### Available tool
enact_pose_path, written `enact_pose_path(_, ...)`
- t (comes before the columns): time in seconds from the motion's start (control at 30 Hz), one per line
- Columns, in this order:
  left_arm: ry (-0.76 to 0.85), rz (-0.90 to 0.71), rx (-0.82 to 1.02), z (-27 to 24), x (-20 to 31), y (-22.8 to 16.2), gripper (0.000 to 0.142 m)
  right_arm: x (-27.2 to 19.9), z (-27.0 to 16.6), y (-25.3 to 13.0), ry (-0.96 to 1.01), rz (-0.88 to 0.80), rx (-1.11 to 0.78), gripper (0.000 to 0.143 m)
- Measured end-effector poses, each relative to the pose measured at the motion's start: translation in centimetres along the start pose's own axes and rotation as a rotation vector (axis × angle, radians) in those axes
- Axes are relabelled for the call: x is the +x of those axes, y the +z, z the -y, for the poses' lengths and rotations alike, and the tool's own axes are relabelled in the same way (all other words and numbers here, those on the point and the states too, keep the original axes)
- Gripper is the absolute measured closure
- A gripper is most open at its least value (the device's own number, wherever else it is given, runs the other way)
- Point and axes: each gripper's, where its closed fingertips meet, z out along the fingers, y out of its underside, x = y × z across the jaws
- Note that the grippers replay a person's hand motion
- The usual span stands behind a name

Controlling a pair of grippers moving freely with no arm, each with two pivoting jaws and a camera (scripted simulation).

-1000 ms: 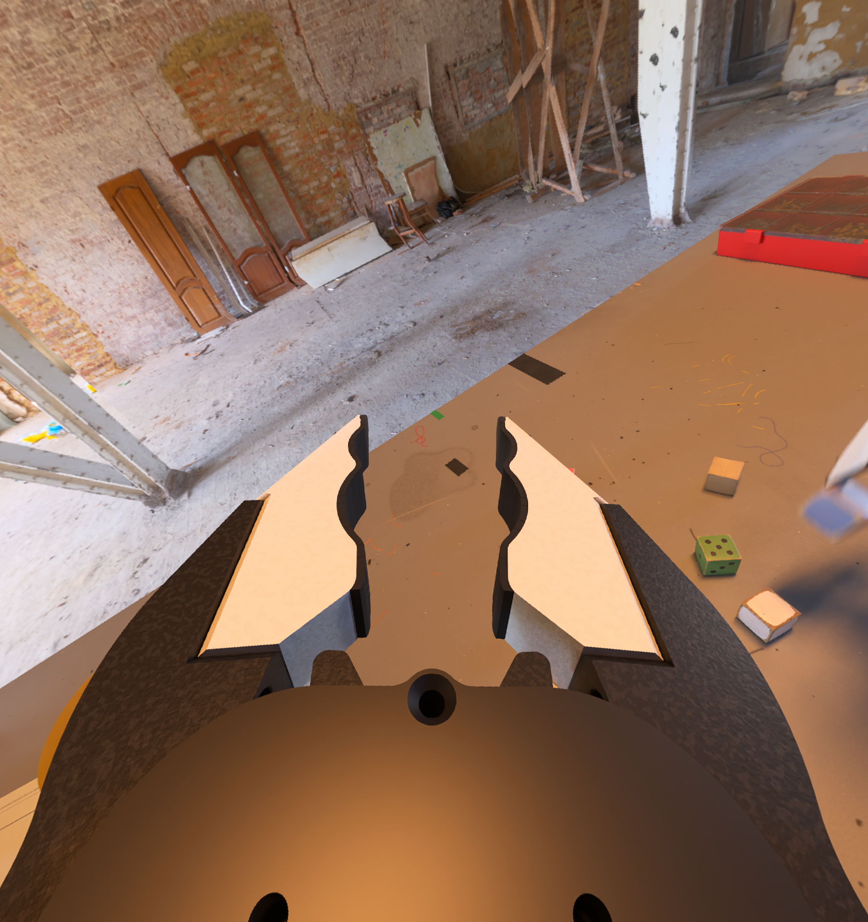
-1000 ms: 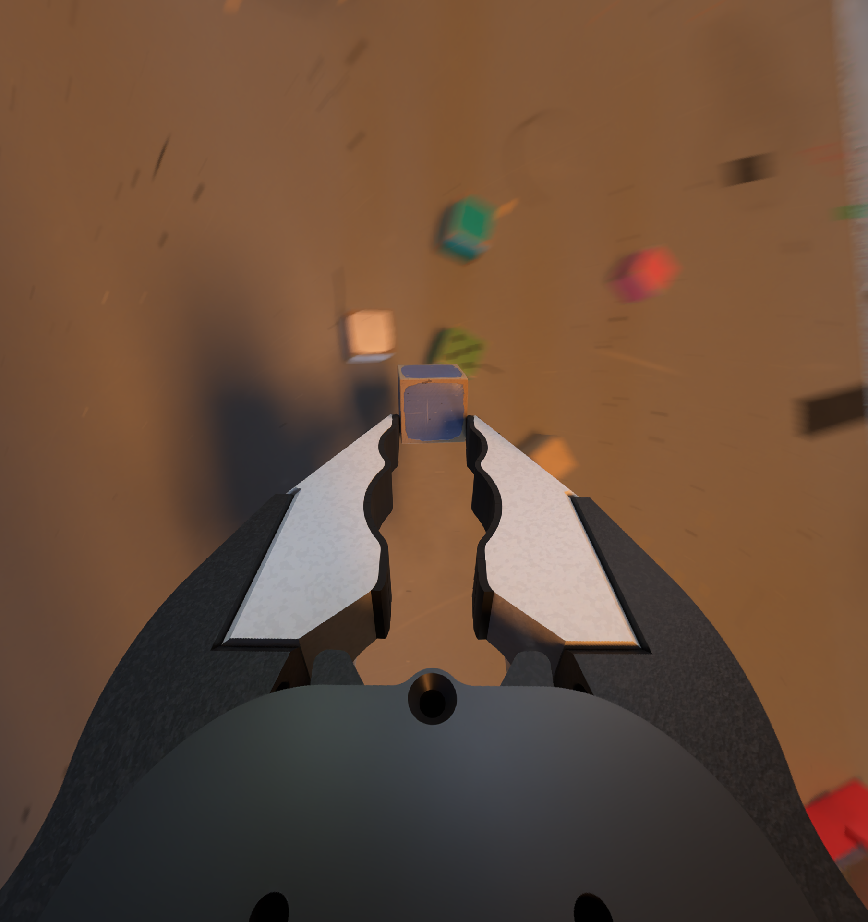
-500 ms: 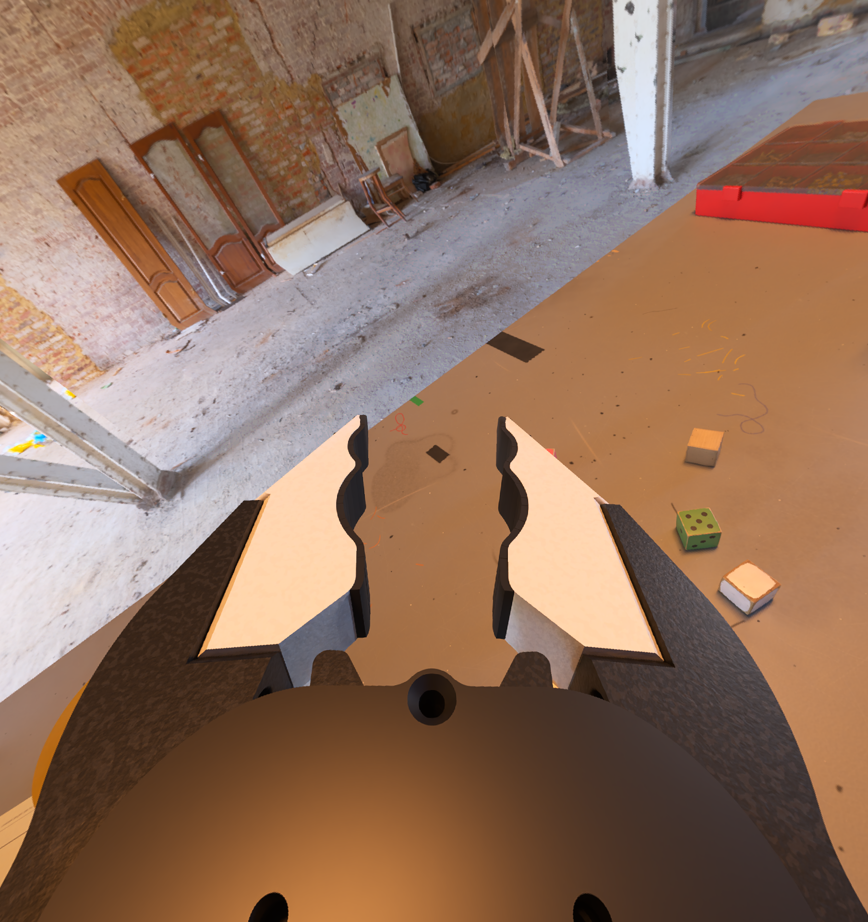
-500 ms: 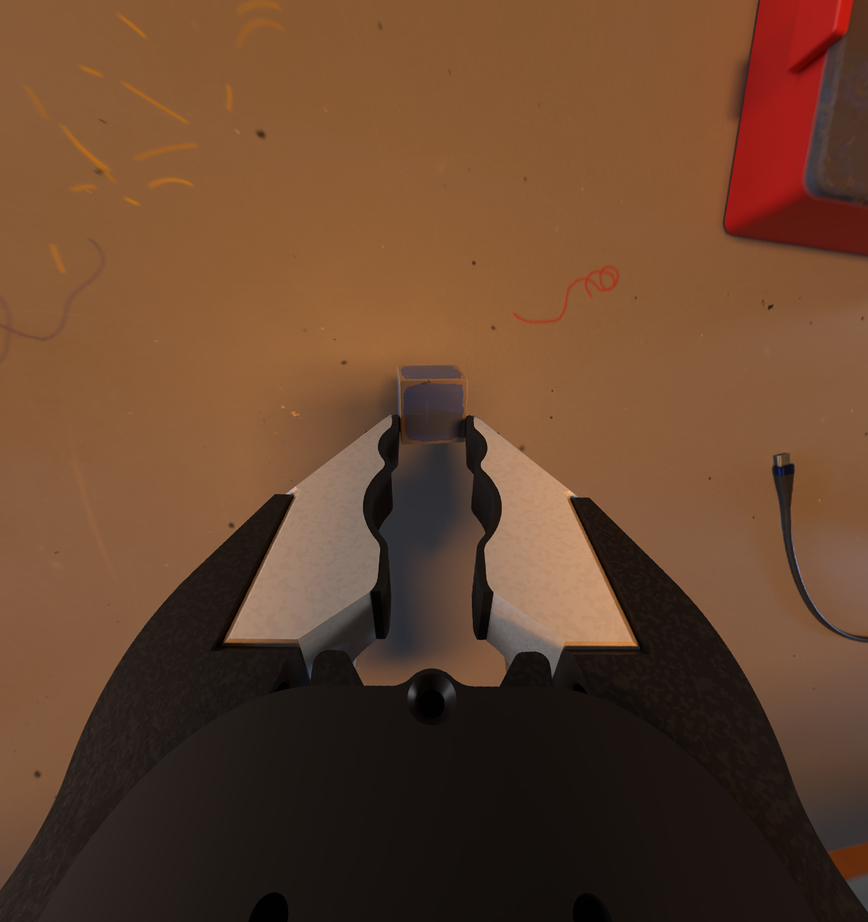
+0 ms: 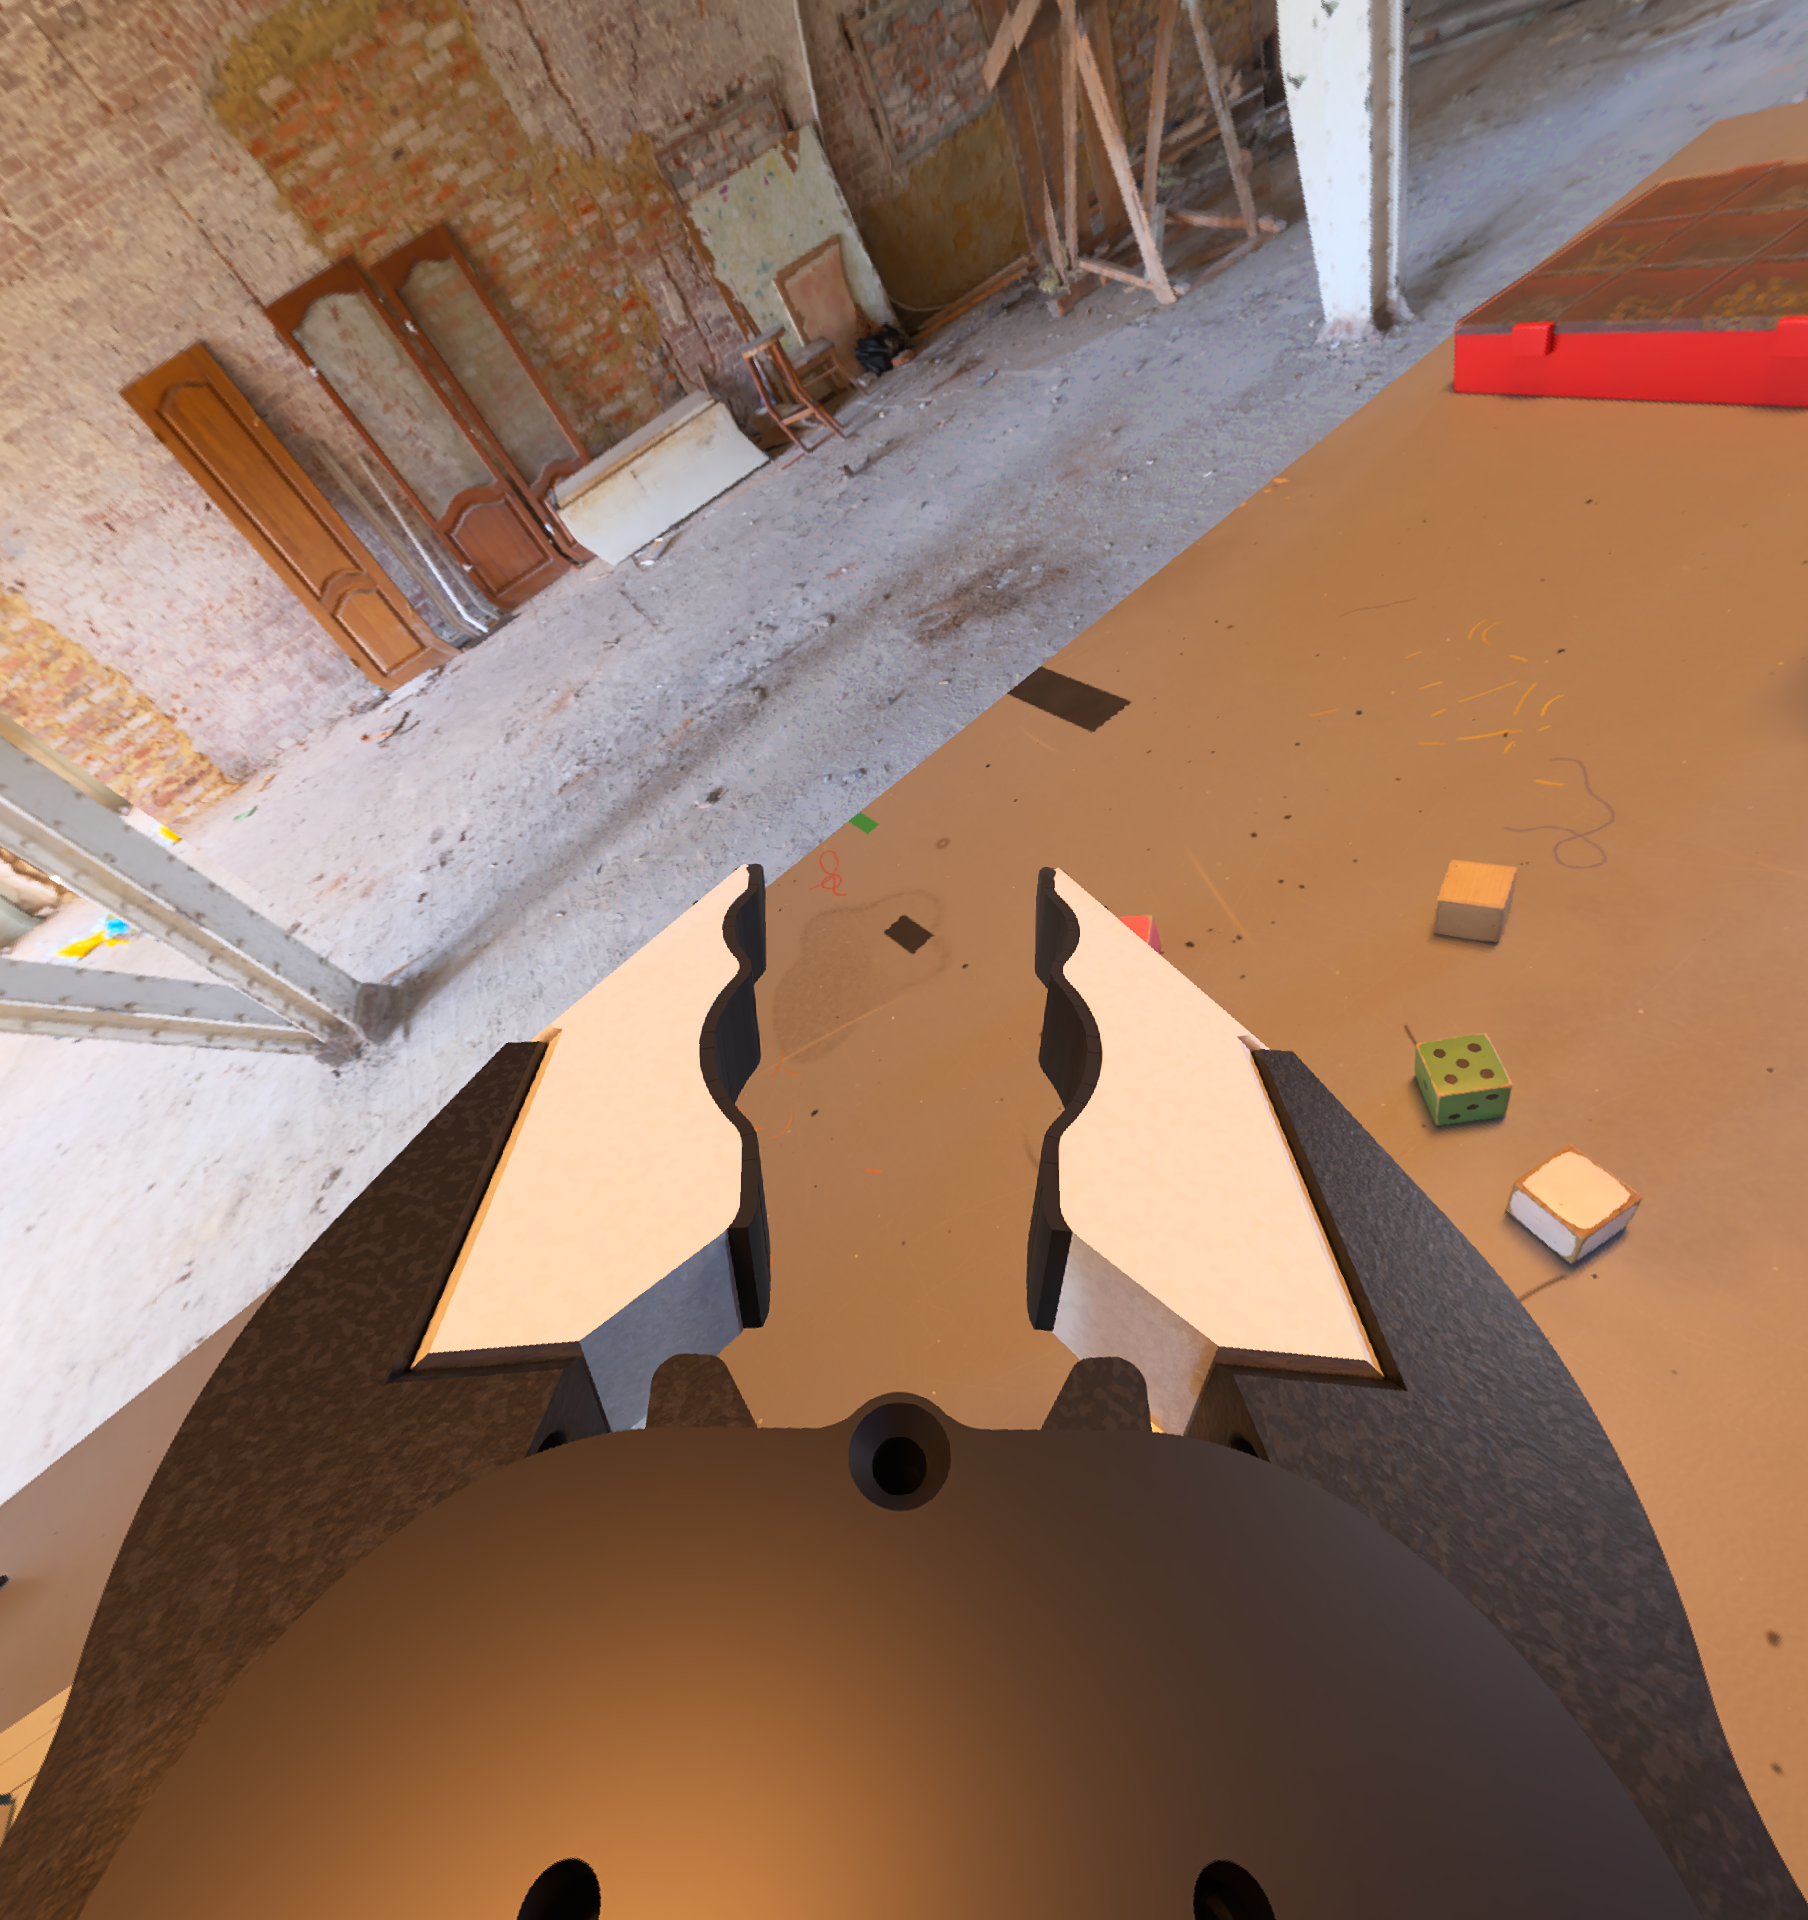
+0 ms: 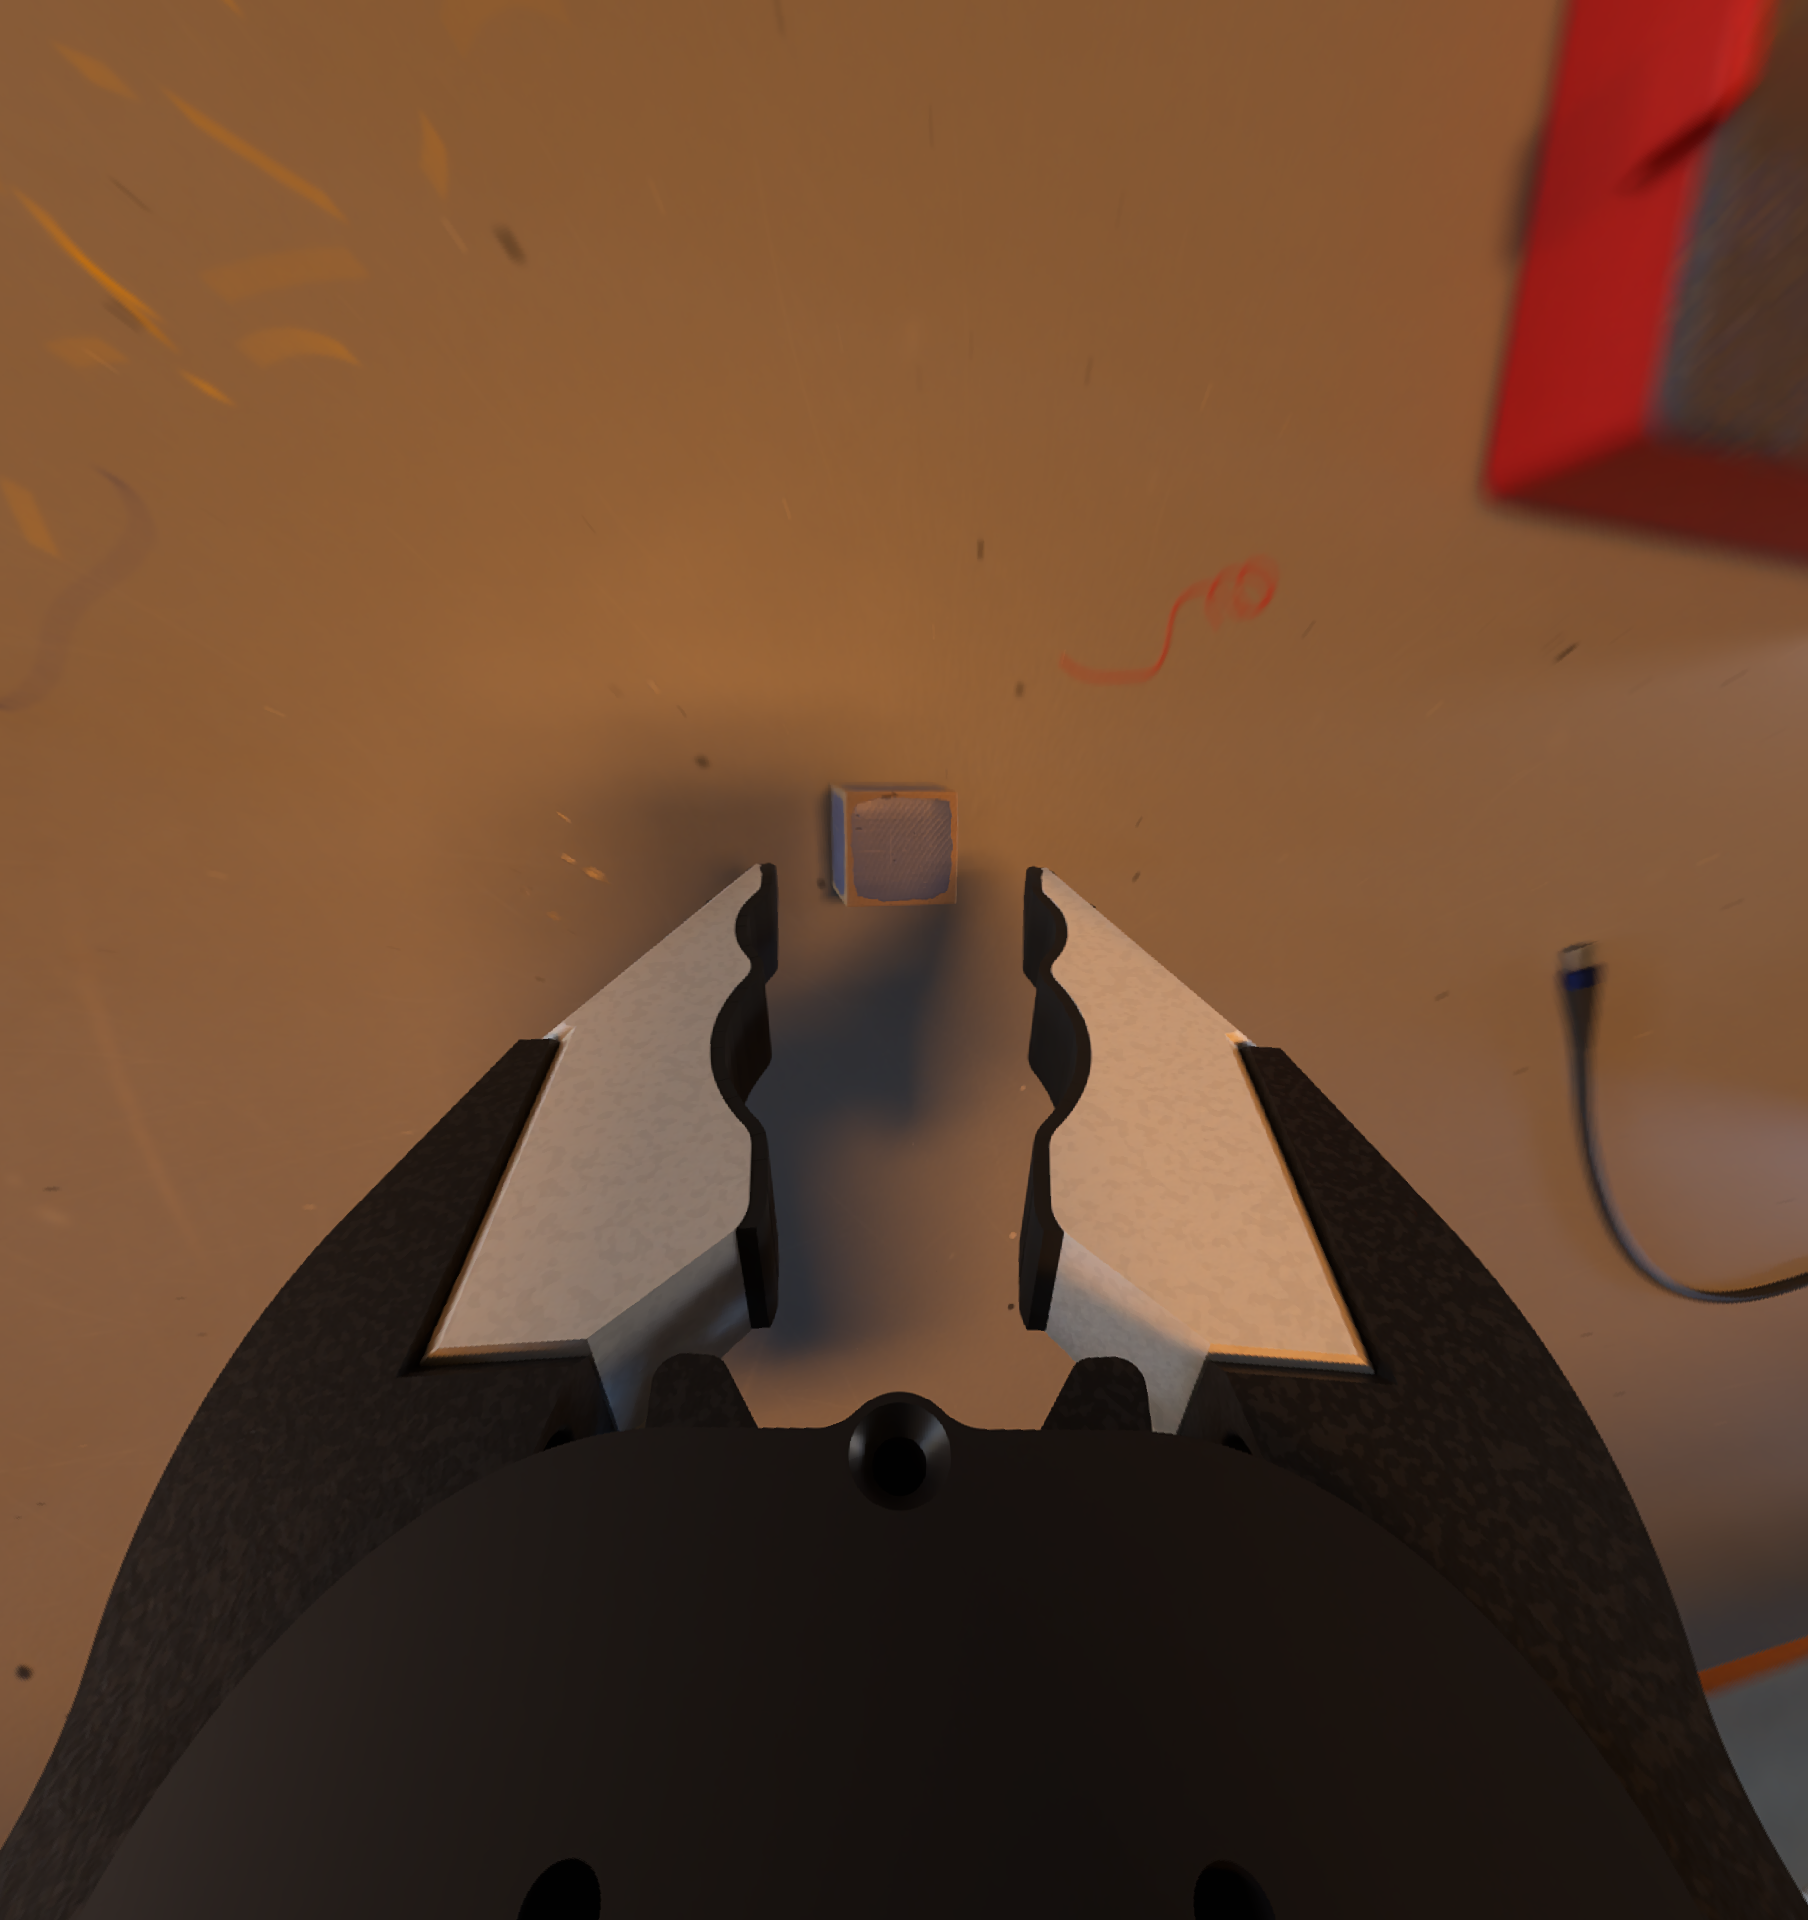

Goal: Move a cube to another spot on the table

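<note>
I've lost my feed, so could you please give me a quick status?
Right gripper open, empty above the blue cube. Cube sits on the table, apart from both fingers. Left gripper open, idle. Nothing blocking.

blue-grey cube (image 6: pixel 898 847) flat on table (image 6: pixel 671 520)

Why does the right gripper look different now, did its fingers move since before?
Yes. The right gripper has opened, letting go of the blue cube, which now sits apart from both fingers near the red squiggle.

Half a second ago the right gripper (image 6: pixel 899 871) clamped the small blue-faced wooden cube (image 6: pixel 896 845) at its tips, but now its jaws stand wide apart and the cube sits free on the brown worktop (image 6: pixel 879 416), beyond and between the tips, touching neither.
</note>
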Motion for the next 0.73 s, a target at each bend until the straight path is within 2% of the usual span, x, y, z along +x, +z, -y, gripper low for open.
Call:
enact_pose_path(0.1,-0.009,0.002,0.009,0.2,-0.2,-0.2,0.090,-2.6,4.2,-5.4,-0.058,0.010,0.261,0.091)
enact_pose_path(0.17,-0.009,0.004,0.011,0.2,-0.3,-0.3,0.090,-7.5,7.2,-9.6,-0.132,0.148,0.492,0.091)
enact_pose_path(0.23,-0.011,0.003,0.009,0.2,-0.3,-0.2,0.090,-13.9,8.6,-12.6,-0.199,0.360,0.641,0.091)
enact_pose_path(0.3,-0.009,-0.002,0.004,0.1,-0.1,-0.2,0.090,-19.8,8.8,-13.6,-0.206,0.563,0.656,0.091)
enact_pose_path(0.37,0.000,-0.007,-0.002,0.1,0.2,-0.1,0.090,-24.1,8.3,-12.9,-0.204,0.658,0.602,0.091)
enact_pose_path(0.43,0.011,-0.014,-0.005,0.1,0.6,0.0,0.090,-25.8,8.0,-10.2,-0.253,0.541,0.553,0.091)
enact_pose_path(0.57,0.026,-0.029,-0.011,0.2,1.5,0.2,0.089,-24.3,8.3,-4.9,-0.333,0.105,0.502,0.084)
enact_pose_path(0.73,0.048,-0.053,-0.022,0.1,2.5,0.5,0.089,-24.9,7.2,-1.2,-0.299,0.114,0.375,0.077)
